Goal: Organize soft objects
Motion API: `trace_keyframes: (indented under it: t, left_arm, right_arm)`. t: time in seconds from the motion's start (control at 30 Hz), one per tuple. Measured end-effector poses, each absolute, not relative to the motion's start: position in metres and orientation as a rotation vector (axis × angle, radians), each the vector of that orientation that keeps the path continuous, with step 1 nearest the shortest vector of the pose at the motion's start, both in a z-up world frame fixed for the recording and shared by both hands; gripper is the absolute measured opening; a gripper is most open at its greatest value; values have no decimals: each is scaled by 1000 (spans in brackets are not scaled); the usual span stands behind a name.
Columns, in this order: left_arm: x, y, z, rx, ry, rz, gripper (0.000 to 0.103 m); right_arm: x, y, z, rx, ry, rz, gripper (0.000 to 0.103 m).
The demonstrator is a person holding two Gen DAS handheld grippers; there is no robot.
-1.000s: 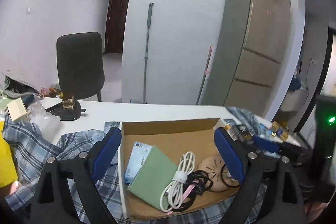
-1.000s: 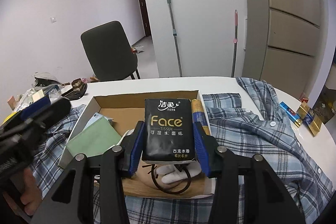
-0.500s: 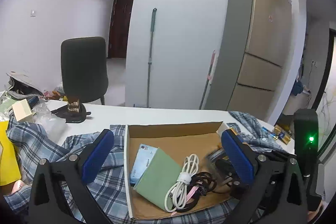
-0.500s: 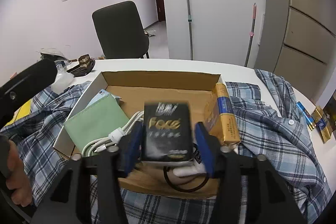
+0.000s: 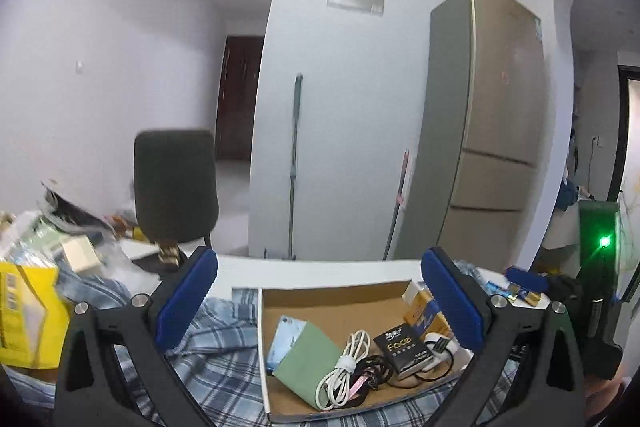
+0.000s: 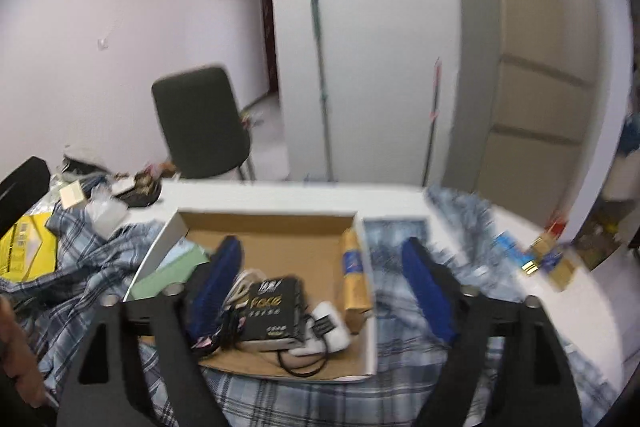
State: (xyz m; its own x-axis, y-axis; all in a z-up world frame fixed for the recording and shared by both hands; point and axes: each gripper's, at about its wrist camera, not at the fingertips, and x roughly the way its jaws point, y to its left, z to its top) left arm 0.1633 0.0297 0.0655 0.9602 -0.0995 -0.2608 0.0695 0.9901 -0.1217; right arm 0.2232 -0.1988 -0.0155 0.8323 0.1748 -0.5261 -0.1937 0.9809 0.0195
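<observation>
Right gripper (image 6: 320, 267) jaws opening, empty, above black tissue pack (image 6: 274, 309)

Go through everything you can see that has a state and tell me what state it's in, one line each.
Left gripper: open, nothing between the fingers.
Right gripper: opening, nothing pressed by the fingers.
Tissue pack: released, lying flat in the box.
Box: open-topped, resting on the shirt.
White cable: coiled and tied, in the box.
Shirt: spread out, unfolded, under the box.
Fridge: doors shut.
</observation>
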Motion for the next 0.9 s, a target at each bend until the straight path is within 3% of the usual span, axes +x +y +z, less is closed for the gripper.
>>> trace_keyframes:
  t: [0.17,0.43,0.9]
  left_arm:
    - [127,25,87,-52,197,-90,103]
    - [66,17,95,15,89,-105,103]
    - [25,11,47,42,84,-91,103]
  right_arm:
    - [186,-211,20,-29,426,193,103]
    - [118,-227,51,-29,261,207,103]
    - [64,-248,23,-40,167,234,103]
